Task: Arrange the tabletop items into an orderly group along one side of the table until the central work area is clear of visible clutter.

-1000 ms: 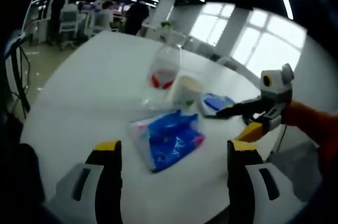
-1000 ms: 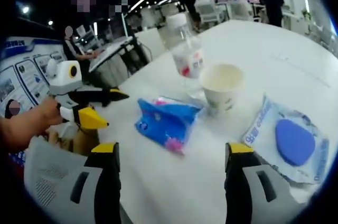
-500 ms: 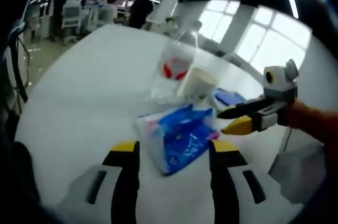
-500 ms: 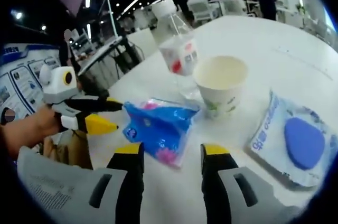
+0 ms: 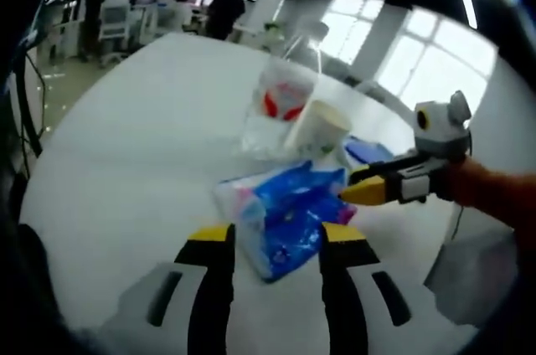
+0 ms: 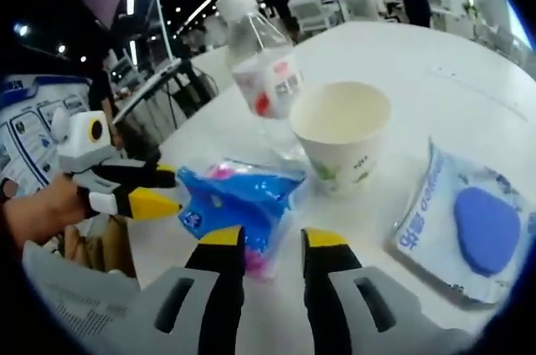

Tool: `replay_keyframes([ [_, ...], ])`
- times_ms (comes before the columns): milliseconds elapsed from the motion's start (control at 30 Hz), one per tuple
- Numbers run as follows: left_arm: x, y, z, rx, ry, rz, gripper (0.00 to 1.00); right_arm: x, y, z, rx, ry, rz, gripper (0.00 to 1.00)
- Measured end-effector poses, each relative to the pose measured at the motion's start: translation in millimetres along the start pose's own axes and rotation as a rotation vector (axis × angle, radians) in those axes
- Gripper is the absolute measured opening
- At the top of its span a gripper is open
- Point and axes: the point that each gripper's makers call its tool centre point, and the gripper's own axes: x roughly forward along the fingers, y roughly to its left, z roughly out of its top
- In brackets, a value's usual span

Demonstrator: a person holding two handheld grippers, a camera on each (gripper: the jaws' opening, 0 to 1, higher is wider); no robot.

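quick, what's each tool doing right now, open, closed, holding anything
Left tool: closing around the blue packet; grip not confirmed.
Right tool: nearly closed at the packet's edge; hold cannot be told.

Both grippers closing in on the blue packet

Left gripper (image 5: 272,242): jaws narrowed, one on each side of the blue packet's (image 5: 289,213) near end; grip not confirmed. Right gripper (image 6: 274,242): jaws drawn close together at the packet's near edge, contact uncertain. Each gripper is held by a hand (image 6: 33,213), its tips reaching the packet from the opposite side.
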Motion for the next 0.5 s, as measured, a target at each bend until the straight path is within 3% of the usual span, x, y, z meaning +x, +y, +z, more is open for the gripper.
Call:
replay_keyframes([
  [500,3.1,8.3,-7.6,0.005,0.030,0.039,0.12,3.7,-4.6,-5.6,0.003,0.022,-0.008,0.11],
])
